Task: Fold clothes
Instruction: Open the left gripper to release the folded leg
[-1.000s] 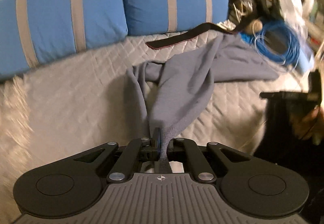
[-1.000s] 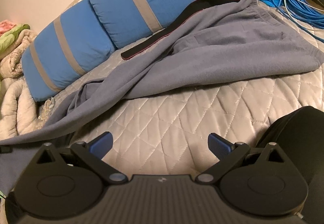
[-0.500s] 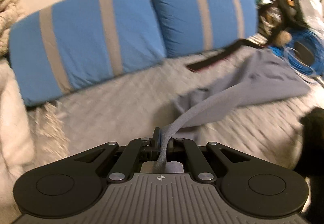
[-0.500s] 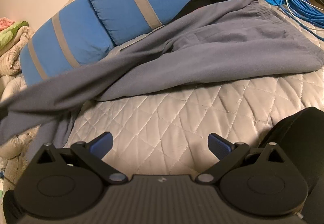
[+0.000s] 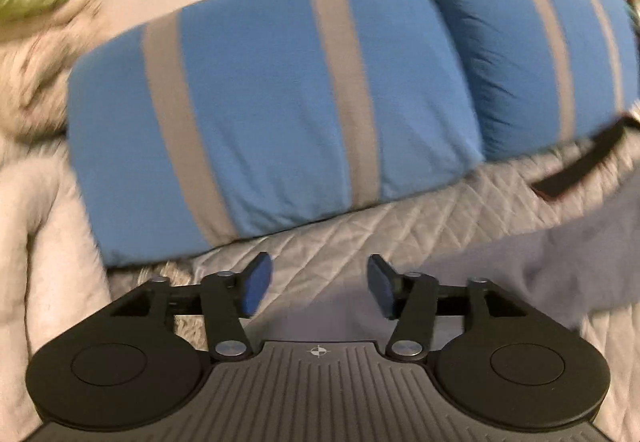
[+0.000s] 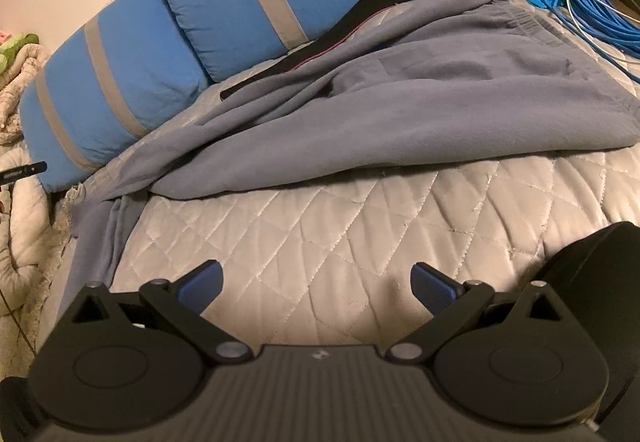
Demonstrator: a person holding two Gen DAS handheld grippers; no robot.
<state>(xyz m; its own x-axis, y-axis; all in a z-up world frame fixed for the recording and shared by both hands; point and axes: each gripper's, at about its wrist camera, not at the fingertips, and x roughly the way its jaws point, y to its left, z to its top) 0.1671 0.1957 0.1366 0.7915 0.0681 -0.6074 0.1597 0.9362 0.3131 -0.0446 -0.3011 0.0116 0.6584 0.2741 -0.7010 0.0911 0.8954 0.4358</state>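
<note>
Grey-blue sweatpants (image 6: 400, 110) lie stretched across the quilted bed, waistband at the far right, one leg trailing toward the bed's left edge. In the left wrist view only a blurred part of the sweatpants (image 5: 560, 262) shows at the right. My left gripper (image 5: 318, 288) hovers over the quilt in front of the pillows, its jaws opening, with nothing between the blue pads. My right gripper (image 6: 316, 286) stands open above bare quilt, short of the sweatpants and apart from them.
Two blue pillows with grey stripes (image 6: 180, 34) (image 5: 260, 110) line the far side of the bed. A black strap (image 6: 320, 46) lies between pillows and sweatpants. Blue cable coils (image 6: 592, 2) sit far right. A beige blanket (image 5: 36, 146) lies left. A dark object (image 6: 592, 282) sits near right.
My left gripper swung left while pulling the trouser leg out, then let go of it and opened. The leg now lies flat on the quilt. The right gripper stayed put.
</note>
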